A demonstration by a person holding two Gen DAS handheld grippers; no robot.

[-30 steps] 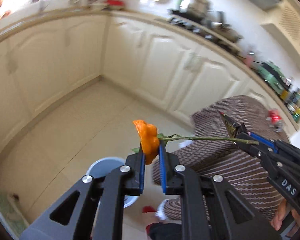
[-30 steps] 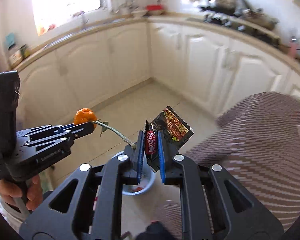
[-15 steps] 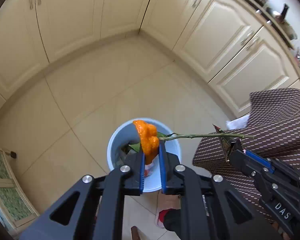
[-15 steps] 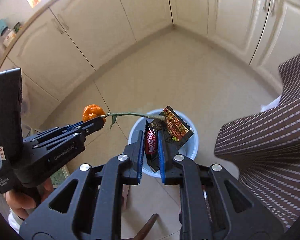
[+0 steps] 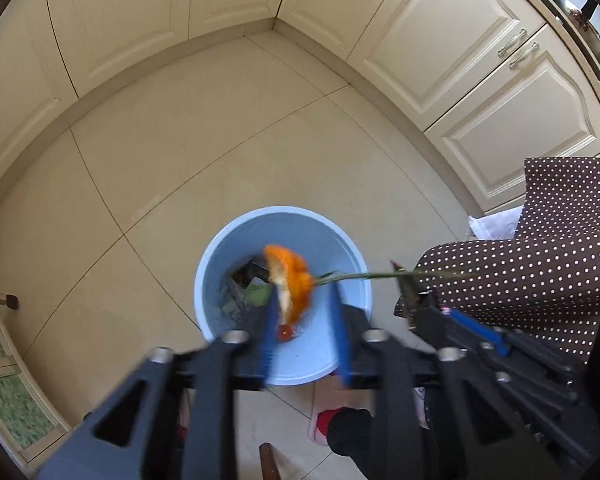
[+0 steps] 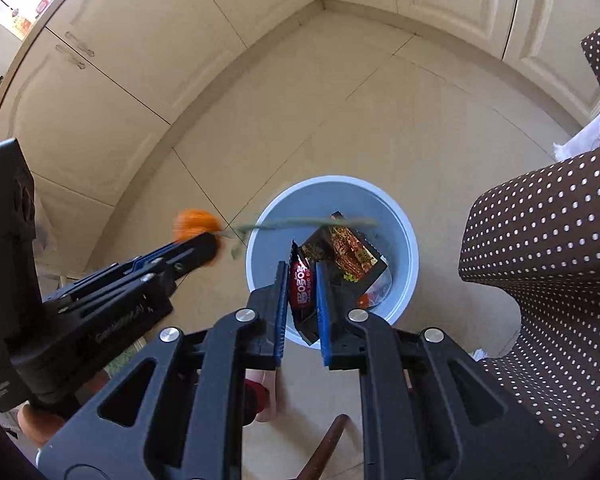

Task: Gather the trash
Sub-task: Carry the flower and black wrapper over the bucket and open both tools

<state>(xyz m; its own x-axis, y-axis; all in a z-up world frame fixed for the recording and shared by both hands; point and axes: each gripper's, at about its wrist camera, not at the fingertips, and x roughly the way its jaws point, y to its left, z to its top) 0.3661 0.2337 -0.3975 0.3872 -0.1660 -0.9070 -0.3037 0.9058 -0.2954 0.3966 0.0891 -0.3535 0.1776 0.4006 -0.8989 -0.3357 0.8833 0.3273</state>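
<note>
Dropping trash over the blue bin [image 5: 220, 264]: left gripper [image 5: 305, 312] fingers just spread, orange flower [image 5: 290, 280] loose between them above the bin, right gripper [image 6: 303, 280] fingers clamped on the snack wrapper [image 6: 340, 256] above it, to be released next.

A round pale-blue plastic bin [image 5: 236, 248] stands upright on the beige tiled floor, open, with scraps of rubbish at its bottom. Over its mouth hangs a blurred orange flower head [image 5: 290, 286] on a long thin green stem [image 5: 356, 276] lying roughly level. A crumpled black-and-red snack wrapper [image 6: 342, 258] hangs above the bin's opening.
</note>
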